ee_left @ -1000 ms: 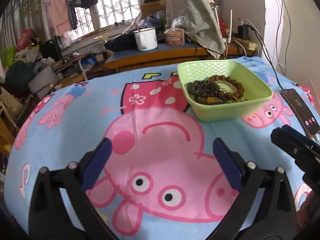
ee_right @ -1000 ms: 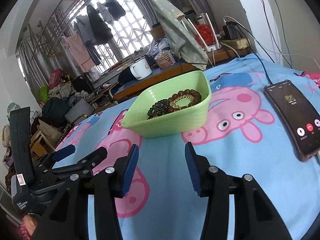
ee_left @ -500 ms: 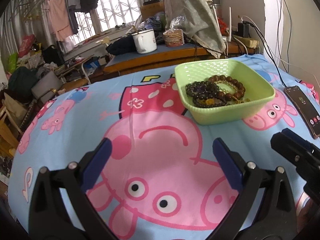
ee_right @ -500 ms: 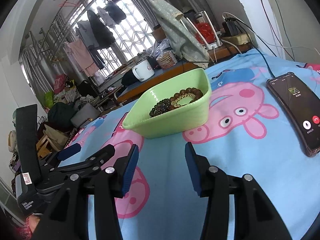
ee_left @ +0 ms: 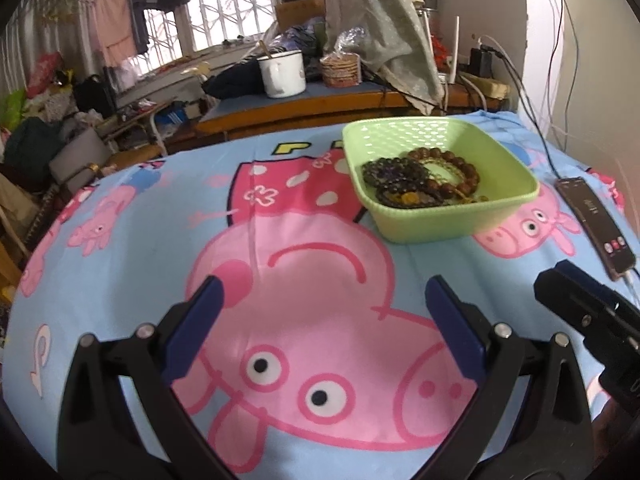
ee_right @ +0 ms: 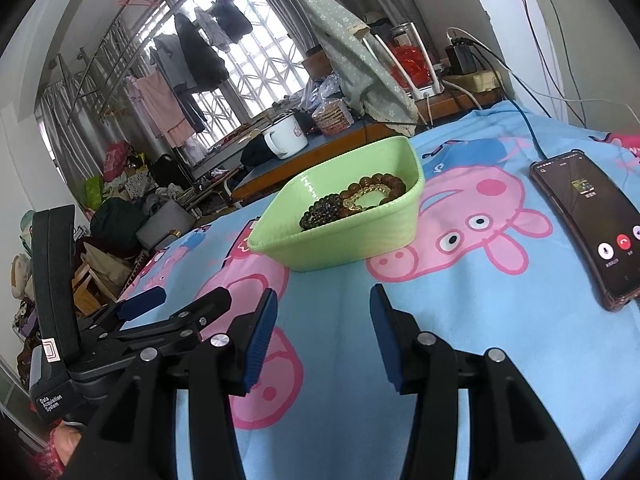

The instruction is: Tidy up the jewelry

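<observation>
A light green plastic basket (ee_left: 440, 220) (ee_right: 352, 244) sits on the cartoon-pig cloth. It holds several bead bracelets (ee_left: 404, 184) (ee_right: 352, 200), some dark, some brown, one yellowish. My left gripper (ee_left: 324, 320) hovers over the cloth to the near left of the basket, its jaws wide open and empty. My right gripper (ee_right: 324, 336) is open with a narrower gap, nothing between its blue pads, and points at the basket from a short distance. Each gripper shows in the other's view: the right gripper (ee_left: 560, 284) at the right edge, the left gripper (ee_right: 192, 298) at the lower left.
A phone (ee_left: 596, 224) (ee_right: 588, 224) with a lit call screen and a cable lies right of the basket. Behind the covered table stands a desk with a white enamel mug (ee_left: 282, 72), a snack bag and draped cloth. Clutter and hanging laundry fill the far left.
The right wrist view has shifted only a little. Both grippers keep the same jaw gaps, and the basket and the phone have not moved.
</observation>
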A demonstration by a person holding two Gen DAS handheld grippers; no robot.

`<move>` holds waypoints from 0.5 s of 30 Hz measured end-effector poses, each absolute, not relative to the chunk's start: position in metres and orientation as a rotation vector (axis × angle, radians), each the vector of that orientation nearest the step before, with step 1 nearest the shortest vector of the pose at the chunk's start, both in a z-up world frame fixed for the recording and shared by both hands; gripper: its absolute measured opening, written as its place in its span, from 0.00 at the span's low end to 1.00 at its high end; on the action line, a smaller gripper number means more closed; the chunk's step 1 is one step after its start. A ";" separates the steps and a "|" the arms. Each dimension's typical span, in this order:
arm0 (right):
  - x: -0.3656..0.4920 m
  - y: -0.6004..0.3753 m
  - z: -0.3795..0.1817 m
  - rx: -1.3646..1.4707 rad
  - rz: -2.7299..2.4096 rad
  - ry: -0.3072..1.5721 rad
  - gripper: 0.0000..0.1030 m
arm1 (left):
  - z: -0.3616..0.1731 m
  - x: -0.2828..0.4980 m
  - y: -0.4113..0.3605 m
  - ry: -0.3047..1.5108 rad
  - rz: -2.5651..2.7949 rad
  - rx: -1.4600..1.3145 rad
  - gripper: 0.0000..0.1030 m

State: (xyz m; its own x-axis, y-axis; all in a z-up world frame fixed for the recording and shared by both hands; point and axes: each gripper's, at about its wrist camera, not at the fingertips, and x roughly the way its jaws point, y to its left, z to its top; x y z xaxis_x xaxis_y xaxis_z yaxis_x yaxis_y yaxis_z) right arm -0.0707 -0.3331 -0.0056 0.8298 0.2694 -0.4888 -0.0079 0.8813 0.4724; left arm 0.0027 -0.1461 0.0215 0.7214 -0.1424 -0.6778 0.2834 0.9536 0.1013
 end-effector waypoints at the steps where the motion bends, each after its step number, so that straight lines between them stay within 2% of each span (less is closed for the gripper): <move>1: -0.072 -0.333 -0.004 0.475 0.153 0.576 0.18 | 0.023 0.001 -0.145 0.725 -0.247 0.196 0.94; 15: -0.078 -0.321 0.009 0.469 0.163 0.582 0.18 | 0.030 -0.007 -0.134 0.707 -0.253 0.163 0.94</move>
